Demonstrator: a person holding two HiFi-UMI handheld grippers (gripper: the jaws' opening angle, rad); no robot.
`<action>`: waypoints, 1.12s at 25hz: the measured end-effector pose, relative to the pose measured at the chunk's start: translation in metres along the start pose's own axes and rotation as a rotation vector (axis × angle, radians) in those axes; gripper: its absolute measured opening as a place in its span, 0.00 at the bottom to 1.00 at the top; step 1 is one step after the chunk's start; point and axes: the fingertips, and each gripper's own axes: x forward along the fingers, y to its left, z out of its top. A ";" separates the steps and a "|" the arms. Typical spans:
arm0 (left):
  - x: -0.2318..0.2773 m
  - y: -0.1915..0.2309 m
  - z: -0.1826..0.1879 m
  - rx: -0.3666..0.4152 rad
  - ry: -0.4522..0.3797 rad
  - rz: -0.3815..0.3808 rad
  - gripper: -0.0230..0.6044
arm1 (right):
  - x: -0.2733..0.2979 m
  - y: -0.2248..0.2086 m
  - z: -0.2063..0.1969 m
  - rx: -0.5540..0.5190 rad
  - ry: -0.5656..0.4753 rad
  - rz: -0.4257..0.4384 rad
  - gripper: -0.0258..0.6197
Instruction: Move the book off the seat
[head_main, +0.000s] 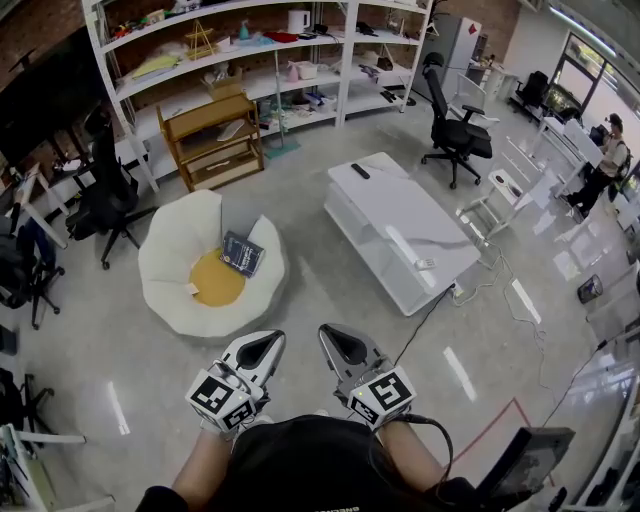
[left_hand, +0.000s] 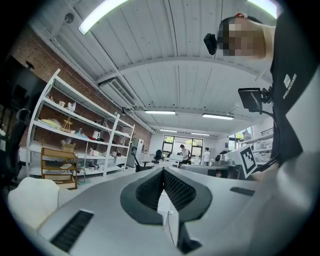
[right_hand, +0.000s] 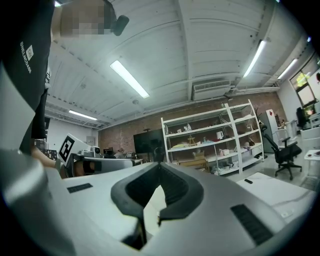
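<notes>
Two grippers sit low and close in the head view, the left gripper (head_main: 262, 345) and the right gripper (head_main: 340, 345), both well apart from one round white seat (head_main: 165, 262). One dark book (head_main: 241, 253) lies on that seat, just beside one yellow cushion (head_main: 215, 281). One white table (head_main: 390, 210) stands to the right, with maybe two small remotes (head_main: 361, 171) on it. Left gripper view: both jaws are pressed together, holding nothing. Right gripper view: both jaws are closed too, empty.
</notes>
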 end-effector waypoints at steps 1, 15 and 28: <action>0.003 -0.001 0.000 0.005 0.002 0.011 0.04 | -0.003 -0.003 0.000 0.000 -0.002 0.006 0.06; 0.022 0.002 -0.017 -0.008 0.017 0.083 0.04 | -0.009 -0.031 -0.015 0.029 0.025 0.035 0.06; 0.057 0.104 -0.024 -0.076 0.029 0.092 0.04 | 0.083 -0.081 -0.038 0.055 0.089 0.005 0.06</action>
